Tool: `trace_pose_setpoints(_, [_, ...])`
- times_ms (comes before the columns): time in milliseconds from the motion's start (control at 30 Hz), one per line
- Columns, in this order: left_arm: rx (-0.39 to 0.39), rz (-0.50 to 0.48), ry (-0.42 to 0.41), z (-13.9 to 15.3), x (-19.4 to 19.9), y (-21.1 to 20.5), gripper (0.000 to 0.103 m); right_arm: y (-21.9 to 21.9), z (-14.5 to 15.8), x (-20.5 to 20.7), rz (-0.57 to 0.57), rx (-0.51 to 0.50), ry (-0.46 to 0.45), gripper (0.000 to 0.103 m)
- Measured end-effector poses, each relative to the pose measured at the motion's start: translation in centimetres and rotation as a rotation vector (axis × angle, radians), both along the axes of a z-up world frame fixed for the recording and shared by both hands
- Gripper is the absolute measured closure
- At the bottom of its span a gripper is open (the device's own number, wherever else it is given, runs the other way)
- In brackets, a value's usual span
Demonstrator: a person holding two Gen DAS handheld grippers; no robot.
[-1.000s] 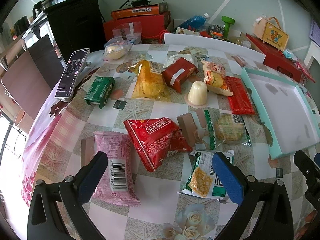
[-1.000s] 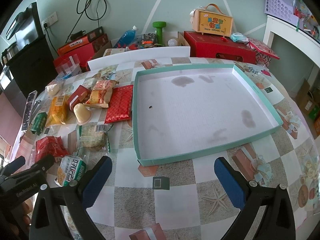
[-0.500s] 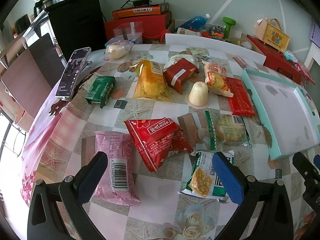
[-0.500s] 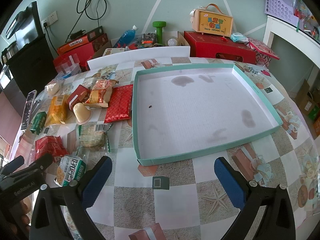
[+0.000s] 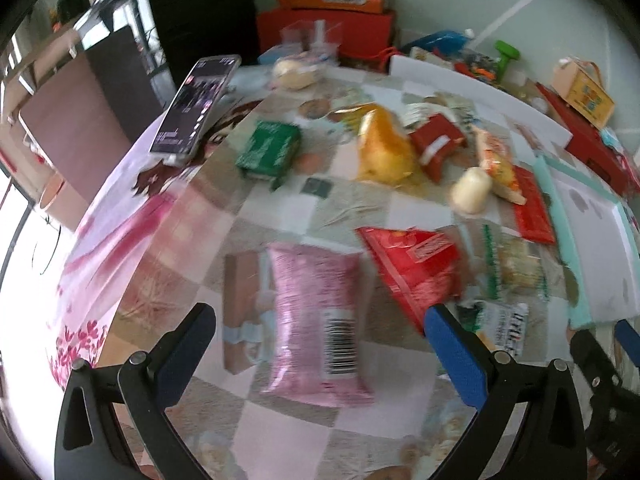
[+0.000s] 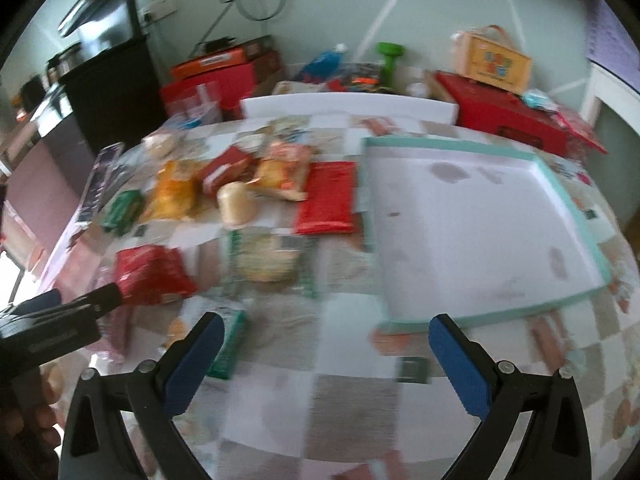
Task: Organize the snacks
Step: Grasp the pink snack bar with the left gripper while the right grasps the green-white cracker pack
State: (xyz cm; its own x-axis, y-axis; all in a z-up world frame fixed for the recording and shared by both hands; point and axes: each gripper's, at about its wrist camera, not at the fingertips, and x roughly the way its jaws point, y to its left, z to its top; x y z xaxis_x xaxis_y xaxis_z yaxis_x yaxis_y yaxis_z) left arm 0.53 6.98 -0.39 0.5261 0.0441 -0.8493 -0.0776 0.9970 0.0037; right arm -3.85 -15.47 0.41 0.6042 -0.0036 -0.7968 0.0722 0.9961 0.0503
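Over the checked tablecloth [image 5: 280, 432], left tongs [image 5: 320, 344] gape above a crinkly pink packet [image 5: 316, 320]; right tongs [image 6: 326, 350] gape too.

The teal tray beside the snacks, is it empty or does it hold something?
Empty: the teal tray shows only a stained white floor; every snack lies outside on the table.

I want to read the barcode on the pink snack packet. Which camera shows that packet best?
The left wrist view: the pink packet lies whole between the open left gripper fingers, barcode visible though blurred. In the right wrist view only a blurred pink sliver shows behind the left gripper.
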Motion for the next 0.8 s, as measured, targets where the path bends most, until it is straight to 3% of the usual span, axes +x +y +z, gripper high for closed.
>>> trace_pose_setpoints(133, [-0.065,0.014,0.045,-1.3,0.4,1.0,0.000,2.7,-0.8,0.9,0.058,0.004,0.017,0.000])
trace_pose_setpoints(300, [-0.092,0.019,0.073,-2.0,0.6,1.5,0.000,5.4,-2.1,1.6,0.119,-0.028,0.048,0.000])
trace_pose_setpoints(700, [-0.106,0.066,0.148,-4.0,1.5,2.6,0.001,8.1,-5.4,3.8,0.168,-0.061,0.122,0.000])
trace_pose_setpoints(800, [-0.120,0.076,0.153,-4.3,1.7,2.9,0.005,7.7,-5.5,3.8,0.153,-0.053,0.128,0.000])
